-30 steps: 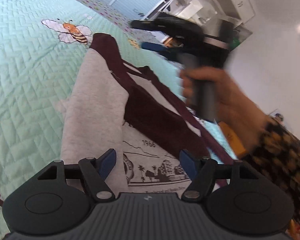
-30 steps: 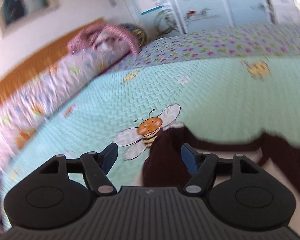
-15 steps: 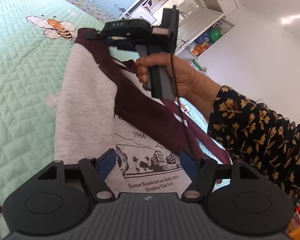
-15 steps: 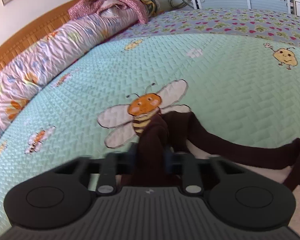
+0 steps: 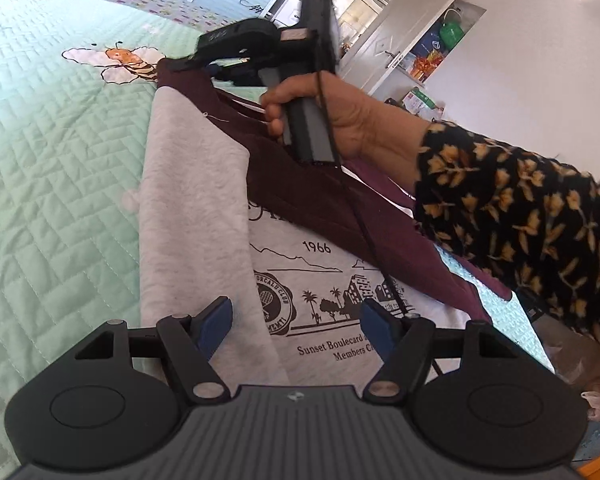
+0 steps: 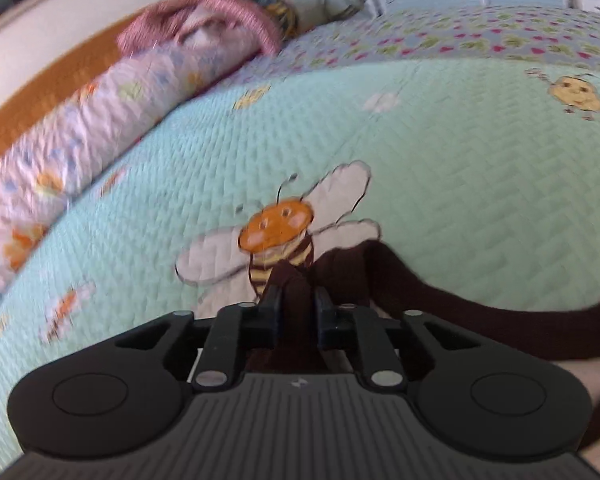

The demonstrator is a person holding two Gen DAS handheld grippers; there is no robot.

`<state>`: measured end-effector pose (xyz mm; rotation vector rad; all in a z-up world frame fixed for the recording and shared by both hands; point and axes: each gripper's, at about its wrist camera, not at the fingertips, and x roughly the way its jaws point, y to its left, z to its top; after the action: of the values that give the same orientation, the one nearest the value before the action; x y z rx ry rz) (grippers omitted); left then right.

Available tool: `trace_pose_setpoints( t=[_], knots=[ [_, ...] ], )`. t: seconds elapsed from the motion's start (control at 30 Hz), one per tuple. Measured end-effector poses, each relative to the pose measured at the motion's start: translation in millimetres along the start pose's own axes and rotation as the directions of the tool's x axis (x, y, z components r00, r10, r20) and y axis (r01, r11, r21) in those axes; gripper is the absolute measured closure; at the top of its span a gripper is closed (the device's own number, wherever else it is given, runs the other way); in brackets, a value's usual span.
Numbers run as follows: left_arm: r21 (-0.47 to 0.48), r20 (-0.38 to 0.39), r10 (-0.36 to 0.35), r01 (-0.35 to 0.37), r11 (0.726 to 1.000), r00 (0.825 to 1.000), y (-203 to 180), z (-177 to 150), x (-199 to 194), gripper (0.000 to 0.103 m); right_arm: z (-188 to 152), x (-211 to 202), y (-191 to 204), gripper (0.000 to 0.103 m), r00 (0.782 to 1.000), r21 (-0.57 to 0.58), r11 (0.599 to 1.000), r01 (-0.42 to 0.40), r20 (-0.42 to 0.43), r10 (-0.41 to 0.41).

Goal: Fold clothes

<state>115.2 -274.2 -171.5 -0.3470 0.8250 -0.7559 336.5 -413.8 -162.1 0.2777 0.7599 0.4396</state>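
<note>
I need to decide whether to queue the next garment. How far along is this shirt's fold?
Done: one side of the grey shirt is already folded inward. In hand: the right gripper is shut on the maroon shoulder near the bee print; the left gripper hovers open over the hem. Left: the other side and the lengthwise fold.

Right gripper (image 6: pixel 296 306) fingers clamped; left gripper (image 5: pixel 296 320) fingers spread.

A green quilt (image 6: pixel 460 184) with a bee picture (image 6: pixel 278 232) covers the bed. A pink blanket (image 6: pixel 204 20) lies by the wooden headboard (image 6: pixel 60 76).
</note>
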Motion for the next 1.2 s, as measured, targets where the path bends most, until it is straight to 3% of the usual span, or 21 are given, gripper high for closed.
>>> trace_pose_setpoints(
  t=[0.1, 0.17, 0.23, 0.3, 0.37, 0.47, 0.53, 0.6, 0.63, 0.67, 0.7, 0.73, 0.83, 1.0, 1.07, 1.13, 1.2],
  knots=[
    [-0.060, 0.004, -0.015, 0.016, 0.998, 1.000, 7, 4, -6, 0.030, -2, -39, 19, 0.075, 0.993, -0.059, 0.997, 0.059, 0.104, -0.053],
    [-0.117, 0.040, -0.028, 0.033, 0.993, 0.999, 15, 9, -14, 0.030, -11, -75, 31, 0.063, 0.986, -0.087, 0.995, 0.055, 0.162, -0.040],
    [-0.141, 0.095, -0.012, 0.025, 0.990, 0.995, 22, 11, -25, 0.030, -28, -108, 36, 0.054, 0.984, -0.033, 0.999, -0.009, 0.176, 0.014],
    [-0.165, 0.140, 0.014, 0.010, 0.986, 0.990, 28, 11, -33, 0.030, -50, -131, 31, 0.054, 0.984, 0.095, 0.991, -0.090, 0.160, 0.074],
    [-0.204, 0.172, 0.028, 0.008, 0.979, 0.985, 35, 11, -40, 0.030, -73, -144, 25, 0.053, 0.974, 0.250, 0.948, -0.199, 0.160, 0.162],
    [-0.247, 0.222, 0.063, -0.006, 0.969, 0.973, 42, 11, -50, 0.030, -102, -138, 30, 0.053, 0.940, 0.376, 0.864, -0.334, 0.201, 0.276],
    [-0.254, 0.244, 0.086, -0.022, 0.967, 0.966, 43, 11, -53, 0.030, -117, -125, 37, 0.054, 0.937, 0.405, 0.849, -0.338, 0.223, 0.267],
    [-0.238, 0.244, 0.109, -0.050, 0.970, 0.964, 42, 9, -49, 0.030, -133, -97, 35, 0.053, 0.982, 0.451, 0.873, -0.186, 0.102, 0.156],
    [-0.238, 0.227, 0.112, -0.056, 0.970, 0.967, 41, 8, -46, 0.030, -141, -83, 34, 0.071, 0.994, 0.466, 0.878, -0.106, 0.038, 0.100],
    [-0.244, 0.210, 0.102, -0.049, 0.969, 0.972, 41, 7, -44, 0.030, -145, -80, 36, 0.100, 0.998, 0.423, 0.904, -0.061, 0.049, 0.044],
    [-0.249, 0.196, 0.093, -0.042, 0.968, 0.976, 41, 6, -42, 0.030, -145, -81, 37, 0.103, 0.999, 0.409, 0.912, -0.036, 0.049, 0.017],
    [-0.248, 0.190, 0.085, -0.036, 0.968, 0.978, 40, 5, -41, 0.030, -144, -85, 37, 0.100, 0.998, 0.434, 0.900, -0.050, 0.060, 0.027],
    [-0.215, 0.203, 0.081, -0.036, 0.976, 0.976, 33, 5, -43, 0.030, -144, -114, 43, 0.077, 0.985, 0.462, 0.876, -0.141, 0.154, 0.078],
    [-0.144, 0.205, 0.040, -0.010, 0.990, 0.978, 18, 4, -37, 0.030, -170, -175, 33, 0.067, 0.964, 0.508, 0.841, -0.187, 0.258, 0.058],
    [-0.080, 0.154, 0.030, -0.017, 0.997, 0.988, 8, 1, -27, 0.028, -182, -198, 27, 0.064, 0.957, 0.534, 0.823, -0.196, 0.288, 0.041],
    [-0.015, 0.063, 0.042, -0.041, 0.999, 0.997, 2, -4, -6, 0.023, -202, -204, 17, 0.059, 0.964, 0.587, 0.788, -0.188, 0.265, 0.032],
    [-0.011, 0.046, 0.051, -0.051, 0.999, 0.998, 5, -7, 1, 0.023, -216, -213, 10, 0.056, 0.966, 0.627, 0.763, -0.158, 0.257, -0.012]
  ],
)
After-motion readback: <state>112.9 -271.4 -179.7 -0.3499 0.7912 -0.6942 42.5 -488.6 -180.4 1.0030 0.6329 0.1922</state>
